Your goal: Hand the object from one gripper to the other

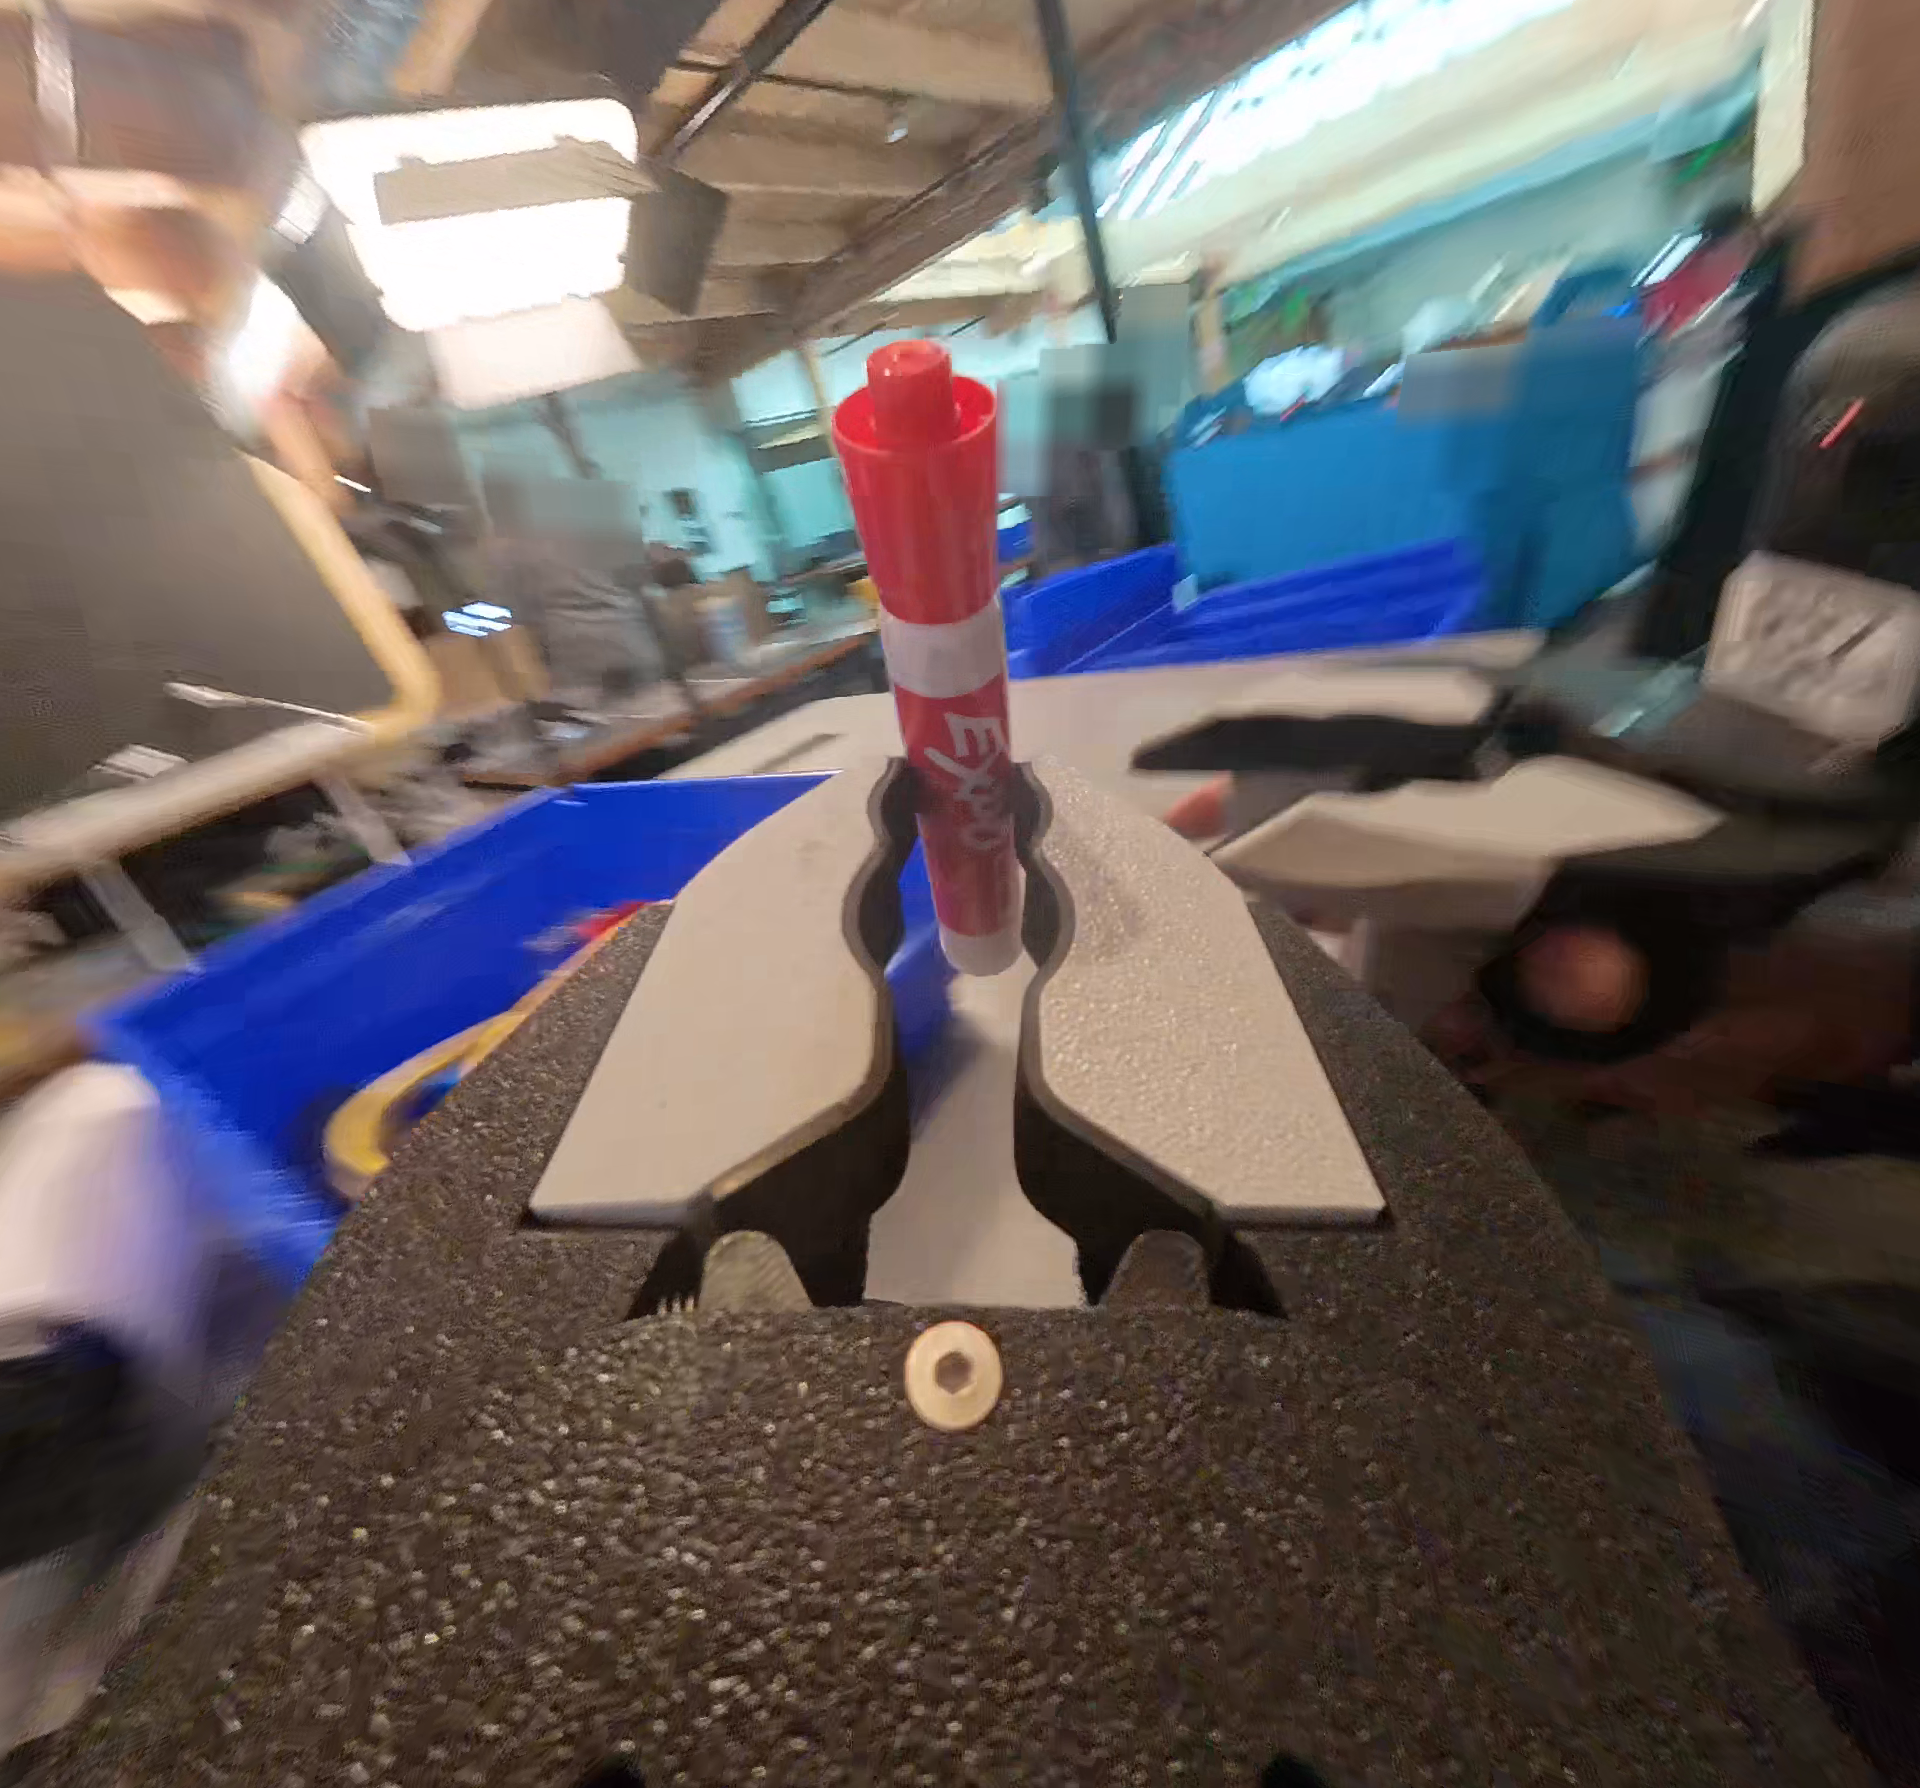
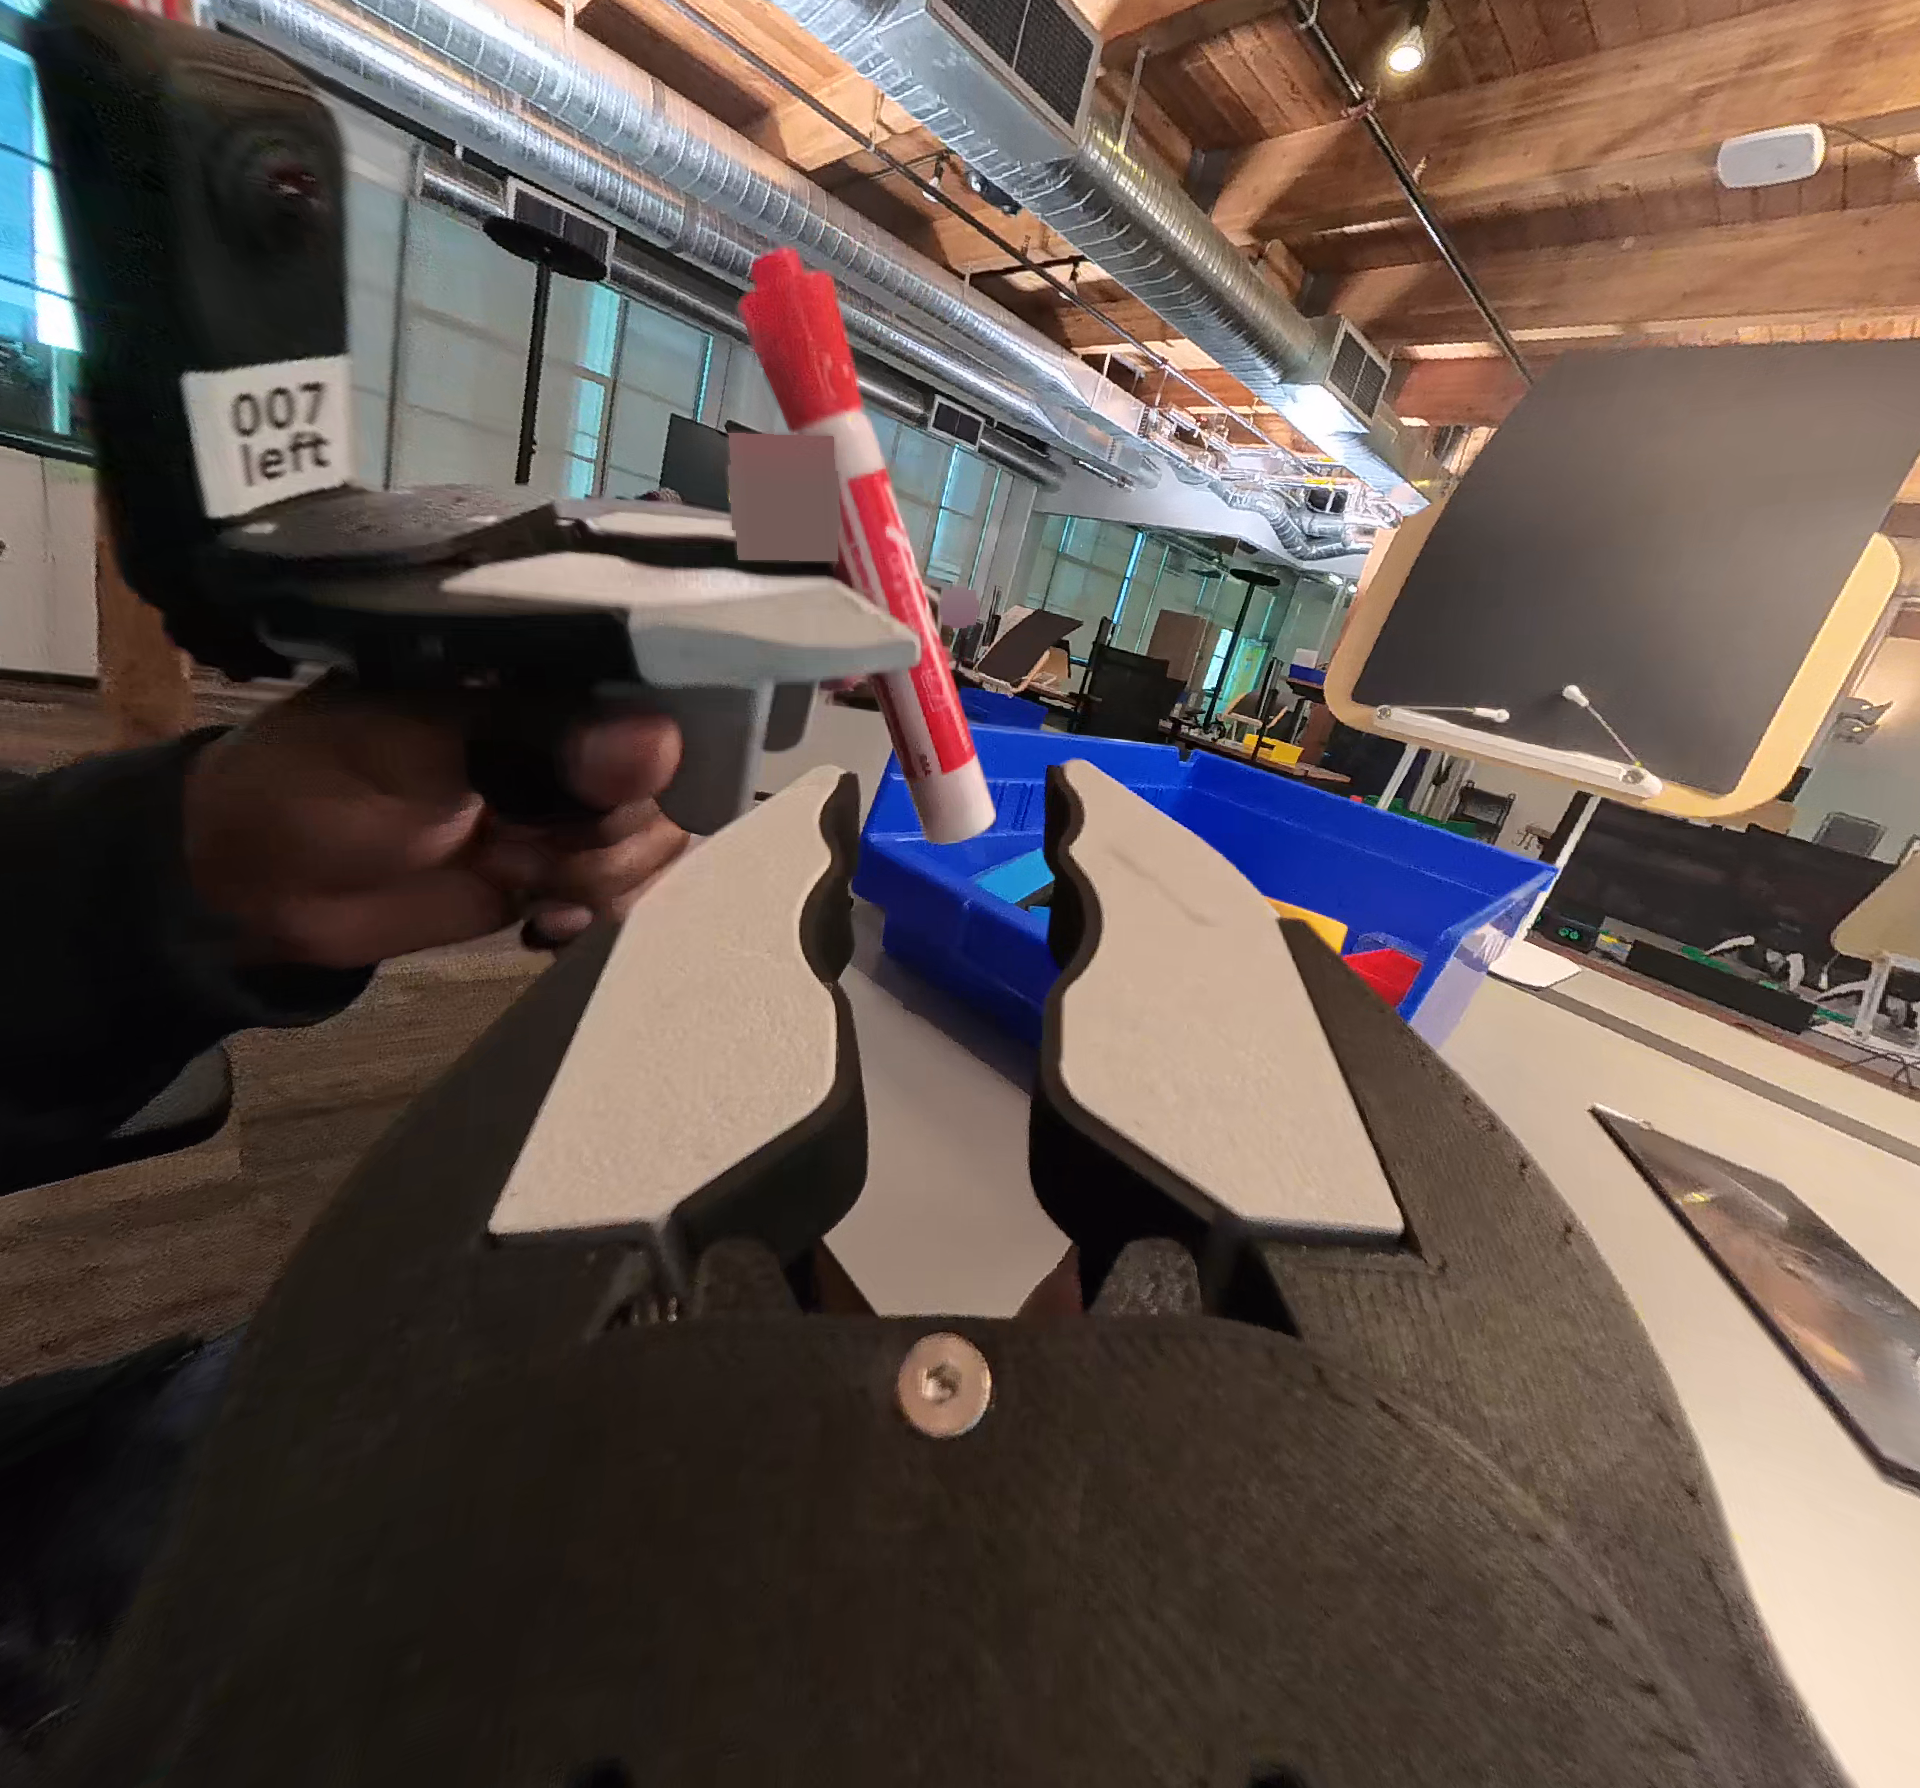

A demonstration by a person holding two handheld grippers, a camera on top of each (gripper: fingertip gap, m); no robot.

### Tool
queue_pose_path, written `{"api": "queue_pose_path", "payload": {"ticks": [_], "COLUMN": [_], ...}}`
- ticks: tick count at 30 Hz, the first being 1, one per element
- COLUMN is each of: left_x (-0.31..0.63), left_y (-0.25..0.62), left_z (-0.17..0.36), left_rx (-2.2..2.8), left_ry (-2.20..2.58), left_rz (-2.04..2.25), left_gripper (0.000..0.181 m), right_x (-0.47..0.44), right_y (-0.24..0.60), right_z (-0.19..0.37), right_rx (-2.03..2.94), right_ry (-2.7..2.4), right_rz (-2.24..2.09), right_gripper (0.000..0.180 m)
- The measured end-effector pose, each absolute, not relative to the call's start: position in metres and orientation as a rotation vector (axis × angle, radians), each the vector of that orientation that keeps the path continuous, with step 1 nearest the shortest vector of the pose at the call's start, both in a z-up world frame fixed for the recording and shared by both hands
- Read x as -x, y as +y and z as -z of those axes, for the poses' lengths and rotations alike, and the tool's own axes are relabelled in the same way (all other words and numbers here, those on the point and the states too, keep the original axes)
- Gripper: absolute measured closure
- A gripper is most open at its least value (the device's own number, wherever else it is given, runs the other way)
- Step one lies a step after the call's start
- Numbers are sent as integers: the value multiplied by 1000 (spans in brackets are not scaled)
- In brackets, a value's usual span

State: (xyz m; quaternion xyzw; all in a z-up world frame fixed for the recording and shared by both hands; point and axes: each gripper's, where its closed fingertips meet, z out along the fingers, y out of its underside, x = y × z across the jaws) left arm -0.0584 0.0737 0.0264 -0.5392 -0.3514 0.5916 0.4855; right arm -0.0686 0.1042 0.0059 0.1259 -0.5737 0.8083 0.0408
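The grey worktop is seen under everything, and a blue bin with coloured blocks in it sits on it. A second blue bin is seen in the left wrist view, but that view is blurred, so little else there can be told.

The left tool is closed on a red marker. The marker is pinched low on its body, near the white end, and the red cap end sticks up high and free. In the right wrist view the marker is seen tilted, with its white end pointing down toward the gap of the right tool. The left tool is held there by a hand.

The right tool is part open, with nothing in it. Its gap looks a bit wider than the marker. The white end hangs just in front of the tips, but whether it is between them cannot be told.

The step in hand is judged to be the bringing together. To do it well, the right tool should be moved slowly so a free part of the marker sits well between its fingers. The long free part above the left tool looks easier to grab than the short white end. The right tool should be closed firmly first. Only then should the left tool be opened. If it is opened too soon, the marker could fall into the bin.
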Motion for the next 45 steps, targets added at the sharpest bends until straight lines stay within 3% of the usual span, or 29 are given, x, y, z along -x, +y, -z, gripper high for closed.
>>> {"api": "queue_pose_path", "payload": {"ticks": [5,12,15,17,19,27,33,45], "left_x": [58,66,66,67,68,54,36,42], "left_y": [71,87,94,95,96,87,102,133], "left_z": [-18,-2,1,1,0,-23,-33,-23], "left_rx": [1574,1683,1716,1713,1680,1212,985,1053], "left_ry": [-683,-531,-477,-482,-512,-726,-622,-587], "left_rz": [-1911,-2037,-2037,-2024,-1954,-1134,-564,-516], "left_gripper": [162,163,162,162,163,128,128,138], "right_x": [55,45,50,51,54,67,67,52], "right_y": [105,99,99,100,102,122,130,126], "right_z": [-13,-10,-11,-11,-13,-32,-39,-33], "right_rx": [-402,-373,-322,-322,-310,-227,-134,-135], "right_ry": [-1747,-1678,-1665,-1661,-1638,-1700,-1819,-1876], "right_rz": [-2437,-2274,-2255,-2267,-2294,-2847,-3298,-3395], "right_gripper": [143,144,161,163,163,163,163,163]}}
